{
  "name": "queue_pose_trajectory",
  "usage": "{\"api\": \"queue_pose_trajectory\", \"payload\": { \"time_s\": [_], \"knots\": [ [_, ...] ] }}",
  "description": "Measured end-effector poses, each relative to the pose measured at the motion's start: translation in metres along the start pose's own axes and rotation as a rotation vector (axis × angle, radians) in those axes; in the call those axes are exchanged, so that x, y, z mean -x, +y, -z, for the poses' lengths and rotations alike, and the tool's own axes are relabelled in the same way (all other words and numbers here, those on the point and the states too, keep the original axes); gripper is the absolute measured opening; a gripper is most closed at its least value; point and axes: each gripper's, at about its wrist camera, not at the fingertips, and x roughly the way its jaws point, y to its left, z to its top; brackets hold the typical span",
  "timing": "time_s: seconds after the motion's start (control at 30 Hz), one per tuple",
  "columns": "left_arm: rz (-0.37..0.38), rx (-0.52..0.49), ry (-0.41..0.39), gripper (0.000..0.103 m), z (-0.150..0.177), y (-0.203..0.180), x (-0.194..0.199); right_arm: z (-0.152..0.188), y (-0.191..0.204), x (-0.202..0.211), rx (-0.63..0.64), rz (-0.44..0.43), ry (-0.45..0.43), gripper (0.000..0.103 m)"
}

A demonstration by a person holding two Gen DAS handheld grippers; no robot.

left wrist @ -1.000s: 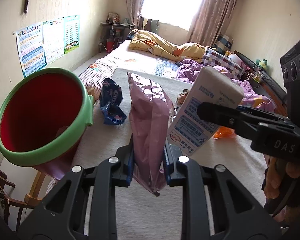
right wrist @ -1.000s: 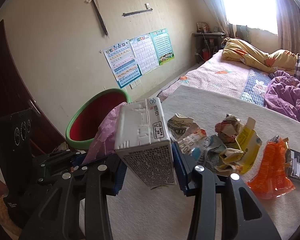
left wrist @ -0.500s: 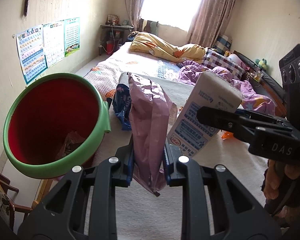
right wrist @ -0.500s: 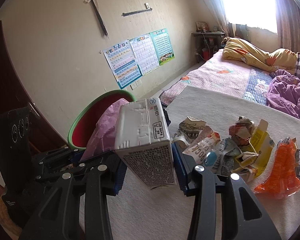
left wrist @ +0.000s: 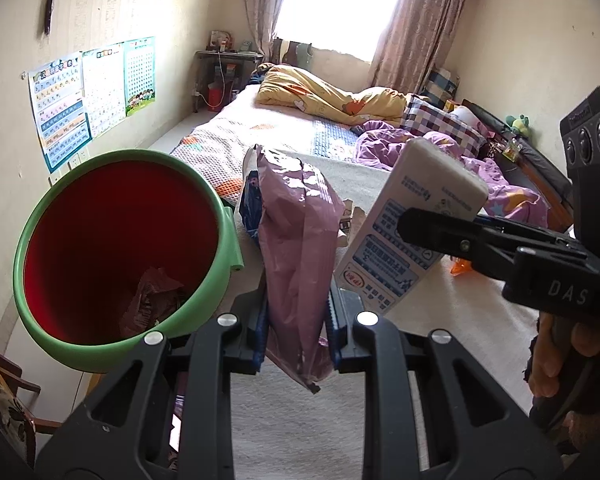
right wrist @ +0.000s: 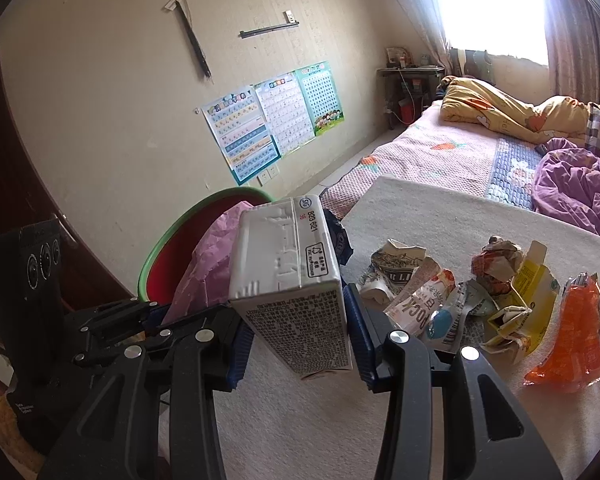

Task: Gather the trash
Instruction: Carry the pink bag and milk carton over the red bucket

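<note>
The left hand-held gripper (left wrist: pixel 296 330) pinches a crinkled mauve plastic snack bag (left wrist: pixel 298 248), just right of the green-rimmed red plastic bin (left wrist: pixel 116 332) (wrappers inside); the right hand-held gripper (right wrist: pixel 298 338) clamps a white printed milk carton (right wrist: pixel 290 288); only its view shows the crumpled wrappers (right wrist: pixel 468 300) ahead-right on the pale carpeted surface (right wrist: pixel 308 420), open beneath both.

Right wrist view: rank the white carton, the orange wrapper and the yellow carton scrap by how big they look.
1. white carton, held closest to the camera, so its size is exaggerated
2. orange wrapper
3. yellow carton scrap, partly hidden among the crumpled trash, so its place below the wrapper is unsure
</note>
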Motion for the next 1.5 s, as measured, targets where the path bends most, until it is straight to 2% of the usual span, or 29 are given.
{"api": "queue_pose_trajectory", "payload": {
  "time_s": [0.67,1.5],
  "knots": [
    [-0.036,-0.047,-0.007,0.022,-0.015,0.023,-0.001,-0.005,0.007,-0.005,-0.051,0.006,-0.031,0.042],
    [-0.083,-0.007,-0.035,0.022,-0.019,0.056,0.012,-0.022,0.040,-0.018,-0.002,-0.030,-0.040,0.042]
  ]
}}
